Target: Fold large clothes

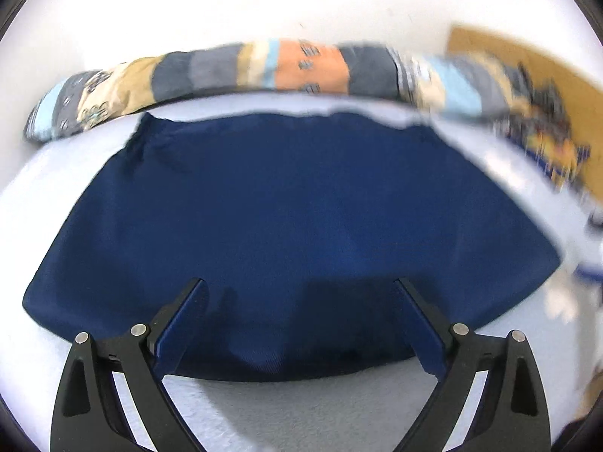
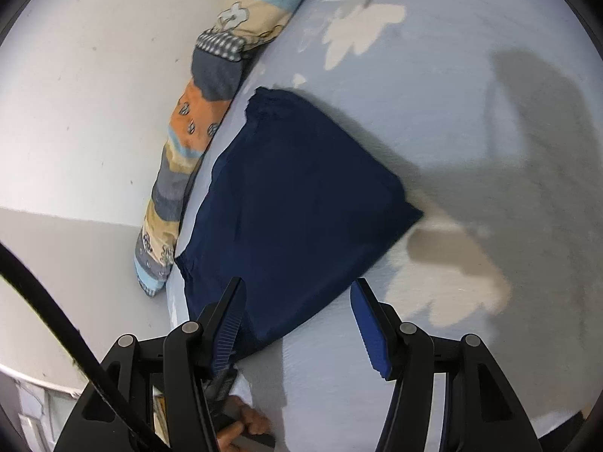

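The navy garment (image 1: 286,233) lay folded into a compact rectangle on the bed (image 2: 471,113). Both claws, left claw (image 1: 301,324) and right claw (image 2: 297,320), stood spread and empty above it. Folding looked nearly finished.

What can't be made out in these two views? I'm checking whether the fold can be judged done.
- Navy garment: its layers and what kind of garment it is, hidden by its own top layer in both views.
- Garment's near edge, left wrist view: partly covered by the open left gripper.
- Patterned bolster and the clutter at right: motion-blurred.
- Hand, right wrist view: cut off by the frame.
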`<move>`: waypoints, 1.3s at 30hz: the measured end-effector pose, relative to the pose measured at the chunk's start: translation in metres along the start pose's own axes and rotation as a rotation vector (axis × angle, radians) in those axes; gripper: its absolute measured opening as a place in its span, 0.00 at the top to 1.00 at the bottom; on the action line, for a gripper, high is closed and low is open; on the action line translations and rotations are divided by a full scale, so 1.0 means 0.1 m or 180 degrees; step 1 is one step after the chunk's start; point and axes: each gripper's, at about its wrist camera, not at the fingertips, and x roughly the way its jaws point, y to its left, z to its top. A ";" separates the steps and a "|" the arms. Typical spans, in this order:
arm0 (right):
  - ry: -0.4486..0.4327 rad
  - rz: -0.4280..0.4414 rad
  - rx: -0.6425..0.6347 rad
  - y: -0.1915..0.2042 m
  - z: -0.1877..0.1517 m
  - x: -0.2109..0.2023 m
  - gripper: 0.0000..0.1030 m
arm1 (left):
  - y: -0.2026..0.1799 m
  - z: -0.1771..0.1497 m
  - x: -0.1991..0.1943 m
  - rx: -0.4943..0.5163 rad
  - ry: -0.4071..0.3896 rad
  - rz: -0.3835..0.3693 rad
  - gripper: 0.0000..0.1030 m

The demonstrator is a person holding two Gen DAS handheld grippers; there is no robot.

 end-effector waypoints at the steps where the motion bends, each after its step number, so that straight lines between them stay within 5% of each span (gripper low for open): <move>1: -0.0010 -0.0011 0.0018 -0.02 0.01 -0.01 0.39 | 0.06 0.03 -0.06 -0.0083 -0.0058 -0.0012 0.06; 7: -0.0022 -0.0134 0.0166 -0.15 0.05 0.04 0.39 | 0.37 0.07 -0.08 -0.0477 -0.0004 0.0014 0.06; 14: -0.0013 -0.0360 0.0257 -0.30 0.17 0.33 0.39 | 0.38 0.02 0.04 -0.0504 0.0119 0.0023 0.06; 25: 0.0019 0.0447 -0.0026 -0.23 0.61 0.96 0.42 | 0.02 -0.03 0.25 -0.0078 0.0234 0.0034 0.06; 27: 0.0169 0.0422 -0.0151 -0.16 0.61 1.06 0.73 | -0.05 -0.07 0.33 0.0002 0.0283 0.0055 0.06; 28: 0.0216 0.0353 -0.0241 -0.09 0.60 1.08 0.74 | -0.08 -0.08 0.36 0.0051 0.0281 0.0084 0.06; 34: 0.0071 0.0704 -0.0492 0.45 0.48 0.78 0.79 | -0.16 -0.12 0.45 0.0174 0.0265 0.0179 0.06; 39: -0.0013 0.1005 -0.0492 0.74 0.32 0.54 0.80 | -0.23 -0.09 0.24 0.0192 -0.0026 0.0218 0.06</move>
